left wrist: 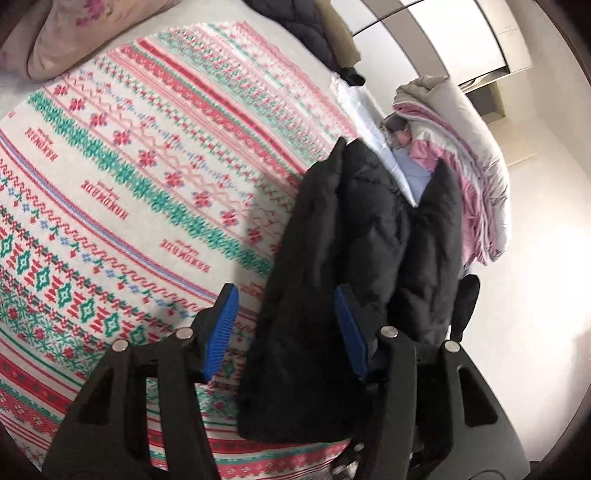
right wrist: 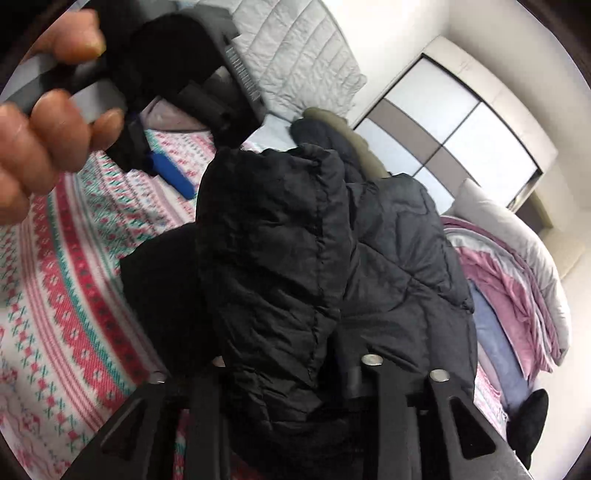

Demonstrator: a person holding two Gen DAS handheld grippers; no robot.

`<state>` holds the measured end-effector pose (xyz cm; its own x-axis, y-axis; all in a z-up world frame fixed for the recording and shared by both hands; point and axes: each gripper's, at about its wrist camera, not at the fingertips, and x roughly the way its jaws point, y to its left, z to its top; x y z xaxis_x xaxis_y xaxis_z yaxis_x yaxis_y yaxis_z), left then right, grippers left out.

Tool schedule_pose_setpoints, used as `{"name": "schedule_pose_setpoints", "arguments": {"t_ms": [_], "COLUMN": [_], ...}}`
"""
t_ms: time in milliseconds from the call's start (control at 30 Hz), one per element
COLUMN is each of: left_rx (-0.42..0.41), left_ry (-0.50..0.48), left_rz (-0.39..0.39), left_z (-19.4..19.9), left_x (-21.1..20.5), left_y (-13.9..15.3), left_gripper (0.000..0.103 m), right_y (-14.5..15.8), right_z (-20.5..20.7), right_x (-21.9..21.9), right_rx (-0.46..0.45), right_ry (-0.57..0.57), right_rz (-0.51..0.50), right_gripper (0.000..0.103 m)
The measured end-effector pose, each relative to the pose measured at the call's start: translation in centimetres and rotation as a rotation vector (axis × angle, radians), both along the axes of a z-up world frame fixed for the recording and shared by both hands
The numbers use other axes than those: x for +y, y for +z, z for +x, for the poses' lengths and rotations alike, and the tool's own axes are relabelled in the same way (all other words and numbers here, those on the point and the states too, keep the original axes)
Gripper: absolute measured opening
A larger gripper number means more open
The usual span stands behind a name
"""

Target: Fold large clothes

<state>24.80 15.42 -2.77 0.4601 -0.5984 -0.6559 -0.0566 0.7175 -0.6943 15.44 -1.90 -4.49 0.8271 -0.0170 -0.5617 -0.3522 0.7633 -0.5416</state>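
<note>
Black jacket [left wrist: 332,258] bunched at bedspread [left wrist: 110,184] edge — open room leftward

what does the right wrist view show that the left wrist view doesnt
Only the right wrist view: a hand gripping the left tongs from outside, and a white quilted pad. Only the left wrist view: a floral pillow and the left tongs' blue pads apart. Both: black padded jacket, patterned bedspread, pink bedding pile.

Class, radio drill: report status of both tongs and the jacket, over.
Left tongs open, astride black padded jacket. Right tongs hidden under jacket, grip unclear. Jacket bunched on patterned bedspread; pink quilt pile alongside.
</note>
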Motion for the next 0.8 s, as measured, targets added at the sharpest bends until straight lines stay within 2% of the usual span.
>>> {"name": "schedule_pose_setpoints", "arguments": {"t_ms": [67, 100, 200, 267, 300, 367, 400, 433, 467, 500, 567, 633, 700, 800], "left_rx": [-0.028, -0.043, -0.067, -0.083, -0.093, -0.120, -0.128, -0.134, -0.139, -0.144, -0.155, -0.167, -0.185, -0.230], "left_ry": [0.011, 0.013, -0.014, -0.026, -0.027, -0.030, -0.032, -0.037, -0.040, -0.046, -0.051, -0.053, -0.050, -0.022], "left_rz": [-0.004, -0.003, 0.017, 0.027, 0.030, 0.048, 0.059, 0.071, 0.078, 0.081, 0.076, 0.077, 0.091, 0.123], "left_z": [0.0, 0.0, 0.1, 0.0, 0.0, -0.3, -0.2, 0.0, 0.1, 0.1, 0.4, 0.4, 0.4, 0.3], "left_x": [-0.1, -0.3, -1.3, -2.0, -2.0, -2.4, -2.7, -3.1, -3.4, -3.6, -4.1, -4.5, -4.7, -4.6], "left_y": [0.6, 0.9, 1.7, 2.1, 2.2, 2.9, 2.9, 2.9, 2.9, 2.9, 2.9, 3.2, 3.8, 5.0], "left_gripper": [0.058, 0.059, 0.059, 0.059, 0.059, 0.059, 0.059, 0.059, 0.059, 0.059, 0.059, 0.059, 0.059, 0.060], "right_y": [0.7, 1.4, 5.4, 7.5, 9.1, 11.1, 11.7, 12.1, 12.2, 12.0, 11.1, 9.7, 8.3, 6.8], "right_z": [-0.3, -0.4, -2.7, -3.8, -4.5, -4.4, -4.1, -3.4, -2.6, -1.3, 1.0, 2.6, 4.2, 6.2], "right_x": [-0.1, 0.0, -2.0, -3.6, -5.2, -8.6, -10.2, -12.7, -14.5, -16.7, -18.4, -18.8, -18.0, -14.1], "right_rx": [0.047, 0.067, 0.146, 0.139, 0.108, 0.064, 0.063, 0.075, 0.084, 0.097, 0.127, 0.175, 0.230, 0.300], "right_ry": [0.021, 0.033, 0.146, 0.200, 0.209, 0.162, 0.145, 0.116, 0.084, -0.018, -0.179, -0.257, -0.287, -0.256], "right_rz": [0.057, 0.093, 0.333, 0.439, 0.516, 0.656, 0.721, 0.848, 0.933, 1.017, 1.032, 1.018, 0.990, 0.877], "right_gripper": [0.055, 0.057, 0.062, 0.065, 0.067, 0.075, 0.076, 0.077, 0.077, 0.077, 0.077, 0.077, 0.077, 0.077]}}
